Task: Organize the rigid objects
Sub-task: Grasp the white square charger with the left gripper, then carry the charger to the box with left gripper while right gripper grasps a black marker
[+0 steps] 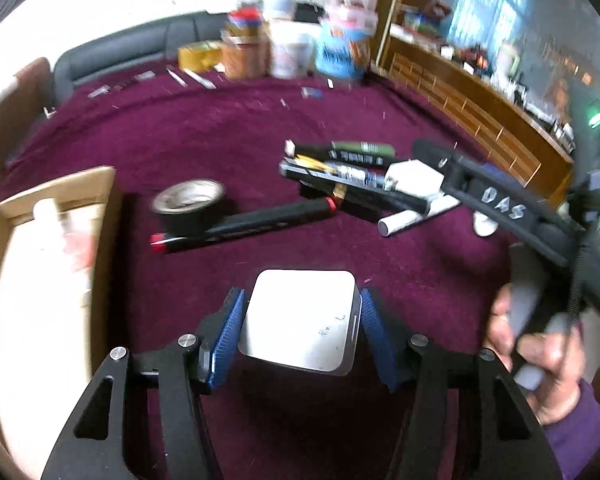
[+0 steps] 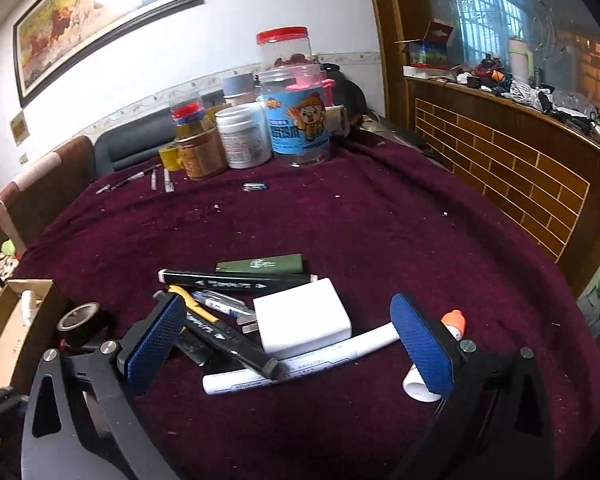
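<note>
- Two grippers over a maroon-clothed bench (image 2: 380,240).
- Left gripper (image 1: 300,320) pinches a white rounded-square block (image 1: 300,320), lifted above the cloth.
- Right gripper (image 2: 288,340) spread wide, empty, over a pile of pens (image 2: 236,280).

We see a white wall (image 2: 188,48) at the back, with a large framed painting (image 2: 100,12) hung high on it and a patterned border strip (image 2: 204,80) running lower down. Below the strip stands a dark grey sofa (image 2: 140,140), and beside it a brown chair back (image 2: 44,184). To the right, a wooden column (image 2: 392,40) rises next to a wood-panelled ledge (image 2: 512,176) cluttered with small items. Behind the ledge we see a barred window (image 2: 480,4) letting in pale blue daylight. The counter (image 2: 380,232) in the middle of the room is covered with a deep purple cloth.
</note>
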Available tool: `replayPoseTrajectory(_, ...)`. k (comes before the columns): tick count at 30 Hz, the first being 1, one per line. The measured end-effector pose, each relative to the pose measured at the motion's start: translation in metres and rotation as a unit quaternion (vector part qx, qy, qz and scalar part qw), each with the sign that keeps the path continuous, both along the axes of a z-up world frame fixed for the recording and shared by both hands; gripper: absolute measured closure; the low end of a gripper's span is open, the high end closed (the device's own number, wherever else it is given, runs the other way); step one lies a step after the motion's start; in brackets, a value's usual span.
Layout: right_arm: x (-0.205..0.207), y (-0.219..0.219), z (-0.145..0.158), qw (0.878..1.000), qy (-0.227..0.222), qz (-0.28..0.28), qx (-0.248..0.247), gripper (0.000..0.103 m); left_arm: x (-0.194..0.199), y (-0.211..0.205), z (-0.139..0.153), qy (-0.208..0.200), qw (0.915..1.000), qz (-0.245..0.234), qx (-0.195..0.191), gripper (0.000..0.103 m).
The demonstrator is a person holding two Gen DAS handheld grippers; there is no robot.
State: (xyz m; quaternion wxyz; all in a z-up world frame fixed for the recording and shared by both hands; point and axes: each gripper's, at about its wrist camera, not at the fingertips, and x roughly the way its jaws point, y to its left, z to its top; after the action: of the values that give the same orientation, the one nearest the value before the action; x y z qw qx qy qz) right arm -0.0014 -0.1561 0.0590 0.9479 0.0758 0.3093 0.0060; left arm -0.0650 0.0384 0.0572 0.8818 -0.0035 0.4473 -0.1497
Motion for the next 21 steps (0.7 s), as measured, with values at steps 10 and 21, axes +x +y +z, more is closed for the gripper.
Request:
replayPoseTrajectory(10,-0.003,0.117,0.012,0.965,0.043,0.253,-0.058,0.001,-0.056,0.102,0.045,-0.04,0.996,0.071,-0.038,0.051)
replayPoseTrajectory(21,0.046,0.17,-0.037,0.917,0.173,0.341,-0.116,0.086,-0.068,0.177,0.025,-0.03,0.986,0.152,-0.062,0.051)
